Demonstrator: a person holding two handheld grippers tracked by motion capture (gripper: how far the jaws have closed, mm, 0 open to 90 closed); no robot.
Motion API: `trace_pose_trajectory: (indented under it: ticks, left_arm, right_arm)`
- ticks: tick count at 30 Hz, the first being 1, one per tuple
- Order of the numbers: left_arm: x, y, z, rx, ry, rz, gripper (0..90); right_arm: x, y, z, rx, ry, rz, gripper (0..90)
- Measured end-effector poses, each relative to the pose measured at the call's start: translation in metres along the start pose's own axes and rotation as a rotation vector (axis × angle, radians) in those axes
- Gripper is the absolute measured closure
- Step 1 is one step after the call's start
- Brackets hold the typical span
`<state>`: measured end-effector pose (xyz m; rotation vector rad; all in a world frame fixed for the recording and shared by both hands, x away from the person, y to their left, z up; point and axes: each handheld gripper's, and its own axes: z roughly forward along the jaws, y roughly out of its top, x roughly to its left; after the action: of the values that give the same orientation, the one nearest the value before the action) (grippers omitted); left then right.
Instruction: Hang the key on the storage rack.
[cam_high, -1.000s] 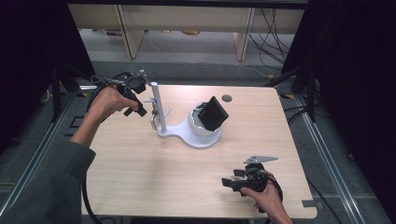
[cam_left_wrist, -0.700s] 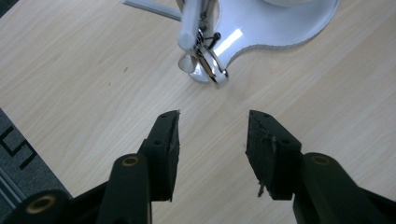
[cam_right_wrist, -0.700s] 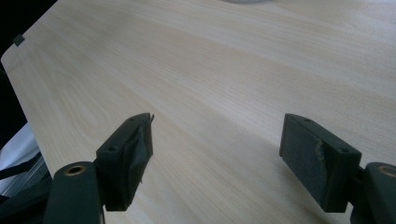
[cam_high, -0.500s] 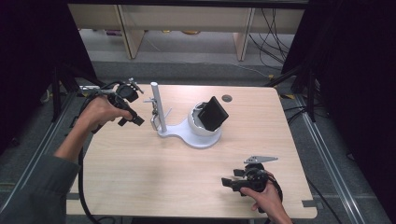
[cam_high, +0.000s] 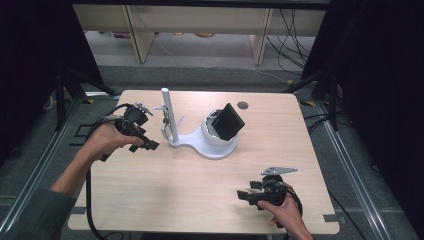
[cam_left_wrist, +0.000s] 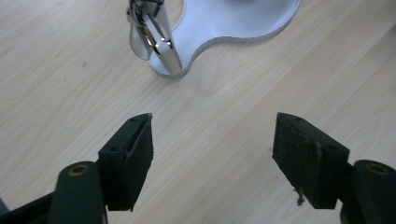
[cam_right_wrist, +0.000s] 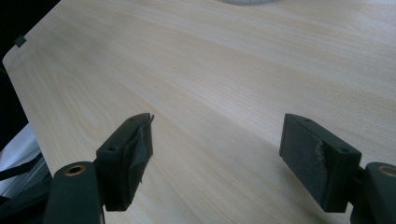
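The desk (cam_high: 200, 190) has a pale wood-grain top with rounded corners and a small round dark hole (cam_high: 243, 105) near its far edge, right of the middle. A white stand (cam_high: 202, 145) lies on it in the far half, near the middle: a flat base with a curved outline, an upright post (cam_high: 169, 115) toward the left edge, and a round white holder (cam_high: 216, 134) carrying a tilted black block (cam_high: 229, 121).

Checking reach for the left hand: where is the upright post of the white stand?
In the high view the post rises from the white stand, left of the black block, just right of the open left gripper.
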<state>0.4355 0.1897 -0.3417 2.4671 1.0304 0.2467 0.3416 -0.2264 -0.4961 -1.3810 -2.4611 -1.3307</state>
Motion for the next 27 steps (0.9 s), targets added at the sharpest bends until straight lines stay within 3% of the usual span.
trace_pose_trajectory:
  ticks: [5, 6, 10, 18, 22, 27]
  left_arm:
    - [-0.010, -0.012, 0.011, -0.022, -0.017, -0.008, 24.5]
    - [-0.012, -0.015, 0.013, -0.029, -0.025, -0.002, 24.0]
    - [-0.024, -0.025, 0.022, -0.070, -0.030, 0.011, 22.5]
    - [-0.044, -0.057, 0.043, -0.122, -0.099, 0.012, 19.5]
    - [-0.048, -0.068, 0.051, -0.151, -0.085, -0.001, 19.1]
    - [-0.057, -0.078, 0.056, -0.176, -0.075, 0.033, 18.8]
  right_arm:
    - [0.000, 0.000, -0.002, 0.003, -0.019, -0.009, 26.7]
    - [0.001, 0.000, -0.002, 0.009, -0.011, 0.014, 26.7]
    - [-0.001, 0.000, -0.002, 0.000, -0.013, -0.001, 26.7]
    - [-0.001, 0.000, -0.003, 0.005, -0.012, -0.001, 26.7]
    - [0.000, -0.001, -0.003, 0.006, -0.010, -0.007, 26.7]
    - [-0.001, -0.001, -0.002, 0.003, -0.001, -0.003, 26.7]
